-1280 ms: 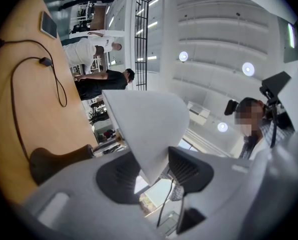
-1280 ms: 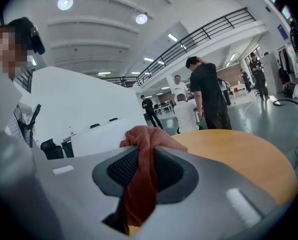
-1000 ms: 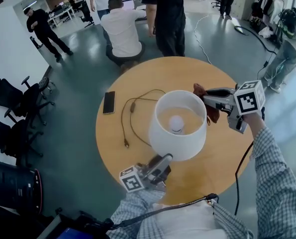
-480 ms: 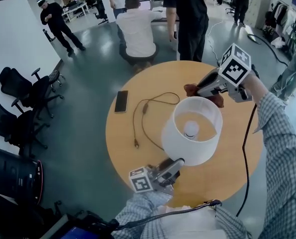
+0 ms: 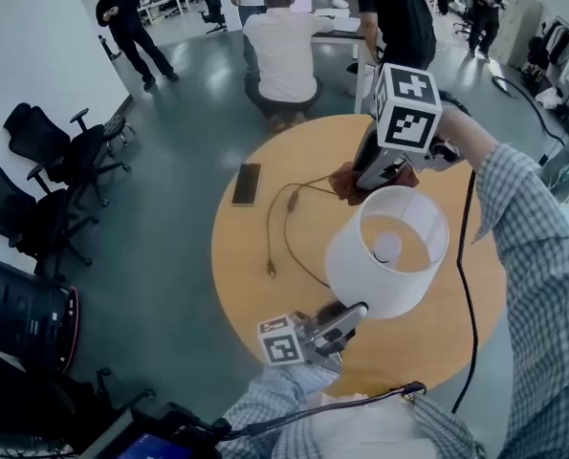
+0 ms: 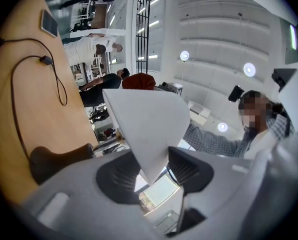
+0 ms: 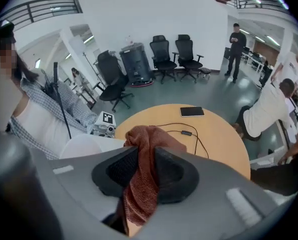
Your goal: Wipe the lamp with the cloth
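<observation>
My left hand-held gripper [image 5: 349, 314], low centre, tilts upward, clamped on the lamp [image 5: 380, 271] shade; my right hand-held gripper [image 5: 368, 172], upper right, angles steeply down, pinching the cloth [image 5: 345, 182].

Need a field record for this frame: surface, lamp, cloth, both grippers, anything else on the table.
surface: round wooden table
lamp: upright on the table, white shade, bulb visible inside
left gripper: closed on the lamp's near shade rim
right gripper: closed on the cloth, pointing down
cloth: reddish-brown, bunched, at the shade's far side; contact unclear
phone: flat, far left of table
cable: looped between phone and lamp
</observation>
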Motion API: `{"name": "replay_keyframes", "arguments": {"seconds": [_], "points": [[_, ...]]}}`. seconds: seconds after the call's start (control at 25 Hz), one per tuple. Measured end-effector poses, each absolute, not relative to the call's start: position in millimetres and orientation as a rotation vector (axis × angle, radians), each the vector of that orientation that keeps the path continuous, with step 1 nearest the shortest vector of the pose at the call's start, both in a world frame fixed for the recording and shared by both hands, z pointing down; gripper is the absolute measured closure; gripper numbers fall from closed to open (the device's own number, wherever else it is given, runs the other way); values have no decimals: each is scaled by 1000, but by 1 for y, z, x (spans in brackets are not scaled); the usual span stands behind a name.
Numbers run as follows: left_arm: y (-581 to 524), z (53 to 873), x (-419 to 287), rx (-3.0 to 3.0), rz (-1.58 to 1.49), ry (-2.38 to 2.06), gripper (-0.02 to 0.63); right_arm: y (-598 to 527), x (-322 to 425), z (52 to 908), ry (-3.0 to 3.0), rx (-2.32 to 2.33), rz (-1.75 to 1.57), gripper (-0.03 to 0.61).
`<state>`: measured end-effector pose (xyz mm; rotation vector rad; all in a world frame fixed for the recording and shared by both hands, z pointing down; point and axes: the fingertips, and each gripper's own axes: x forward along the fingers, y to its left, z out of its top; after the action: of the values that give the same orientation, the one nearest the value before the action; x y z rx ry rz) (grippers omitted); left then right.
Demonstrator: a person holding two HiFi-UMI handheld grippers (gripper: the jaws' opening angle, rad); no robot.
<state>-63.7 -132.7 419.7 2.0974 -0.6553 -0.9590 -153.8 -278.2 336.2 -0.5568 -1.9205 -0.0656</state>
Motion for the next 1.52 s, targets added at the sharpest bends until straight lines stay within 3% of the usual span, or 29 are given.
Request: {"name": "replay_keyframes", "arguments": {"seconds": [0.52,1.08,1.52], "points": [[-133,423,-71,2083,-946,-672,439,-189,-181,359,-1576,-770,-523,477],[-135,430,-73,2071,-915,-657,437,-93,-147,332,-1784,-735,-962,477],[-135,429,-69,2065,-879,-618,437,-79,-79,322,-2127,-440,-848,479]]}}
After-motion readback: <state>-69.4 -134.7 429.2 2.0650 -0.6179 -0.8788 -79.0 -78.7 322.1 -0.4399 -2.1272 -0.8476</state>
